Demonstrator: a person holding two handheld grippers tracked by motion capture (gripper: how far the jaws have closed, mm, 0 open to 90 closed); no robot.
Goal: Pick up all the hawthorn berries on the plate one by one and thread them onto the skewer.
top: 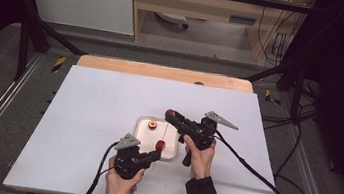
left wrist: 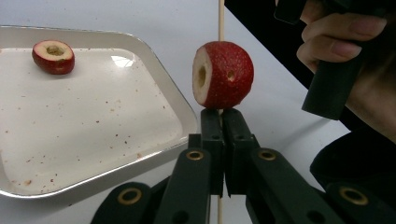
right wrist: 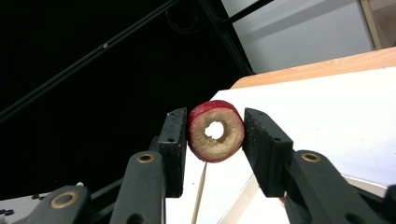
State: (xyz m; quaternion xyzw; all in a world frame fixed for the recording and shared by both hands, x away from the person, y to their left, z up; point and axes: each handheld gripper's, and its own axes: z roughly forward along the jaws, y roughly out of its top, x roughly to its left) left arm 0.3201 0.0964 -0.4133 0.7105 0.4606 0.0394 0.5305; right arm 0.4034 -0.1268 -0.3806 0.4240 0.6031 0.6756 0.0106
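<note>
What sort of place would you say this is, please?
Probably a lab recording rig, not a kitchen: a white table inside a black metal frame, loose cables on the floor, and a hand-held gripper in each hand.

3 red fruit pieces w/ pale flesh, each cored. One half [left wrist: 53, 56] lies cut side up in far corner of the metal tray [left wrist: 161, 91], which sits on the white worktop [top: 91, 116]. One piece [left wrist: 223, 74] is on a thin wood skewer [left wrist: 221, 18], upright, just above left hand-held gripper [left wrist: 222, 128]. One ring [right wrist: 216, 130] sits between the right hand-held gripper [right wrist: 215, 149] jaws, hole facing cam.
</note>
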